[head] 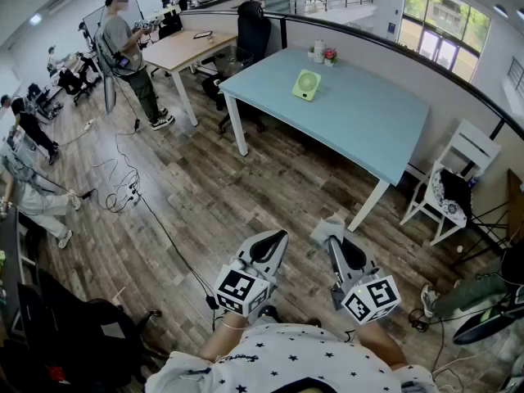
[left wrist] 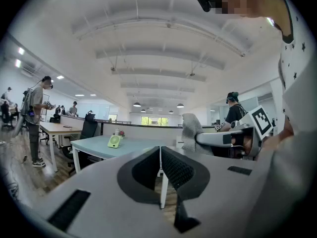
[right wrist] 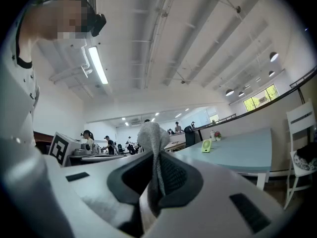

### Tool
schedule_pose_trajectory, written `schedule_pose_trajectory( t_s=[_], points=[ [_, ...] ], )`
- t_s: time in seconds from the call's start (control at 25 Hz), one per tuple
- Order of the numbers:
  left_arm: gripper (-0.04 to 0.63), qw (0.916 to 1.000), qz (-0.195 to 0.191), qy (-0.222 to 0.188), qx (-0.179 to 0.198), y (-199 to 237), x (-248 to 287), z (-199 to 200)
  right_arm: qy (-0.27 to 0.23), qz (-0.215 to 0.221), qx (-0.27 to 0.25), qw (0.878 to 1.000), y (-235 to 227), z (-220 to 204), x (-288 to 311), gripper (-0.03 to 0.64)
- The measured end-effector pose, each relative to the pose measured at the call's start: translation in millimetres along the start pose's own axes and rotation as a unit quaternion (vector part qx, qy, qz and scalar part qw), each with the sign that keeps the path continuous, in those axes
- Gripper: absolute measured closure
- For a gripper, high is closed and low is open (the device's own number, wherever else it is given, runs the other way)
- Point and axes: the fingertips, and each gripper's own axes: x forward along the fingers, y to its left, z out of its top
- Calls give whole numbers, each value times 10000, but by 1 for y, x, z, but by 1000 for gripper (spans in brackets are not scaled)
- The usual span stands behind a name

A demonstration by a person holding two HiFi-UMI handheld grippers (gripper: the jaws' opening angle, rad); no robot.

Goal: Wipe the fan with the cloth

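**A:** Right gripper view was consulted first. What was clamped there?

**B:** The cloth (right wrist: 151, 135) was pinched between the pads of the right gripper (right wrist: 157, 182). A bunched end stood up past the tips and the rest hung down behind them. It was judged to be gripped by a fold, so that a loose wad of fabric would be free for wiping.

**A:** And the left gripper (left wrist: 160, 167)?

**B:** Its jaws were drawn together on nothing (only a sliver of gap was seen between the pads). It was judged to be held empty so that the fan could be steadied if needed.

**A:** Where was the fan (head: 307, 85) found?

**B:** It was seen far ahead of both sets of jaws, upright on the pale blue table (head: 368, 121). It lay right of the right tips, left of the left ones, and well apart from the cloth. No wiping had been begun, and an approach to the table was judged necessary first.
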Motion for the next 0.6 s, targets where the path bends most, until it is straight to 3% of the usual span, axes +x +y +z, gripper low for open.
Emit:
schedule_pose_trajectory(
  t_s=[0.6],
  points=[
    [563,10000,-1,42,57,-56,37,-8,-50,-22,89,9999,-46,2,-50,588]
  ],
)
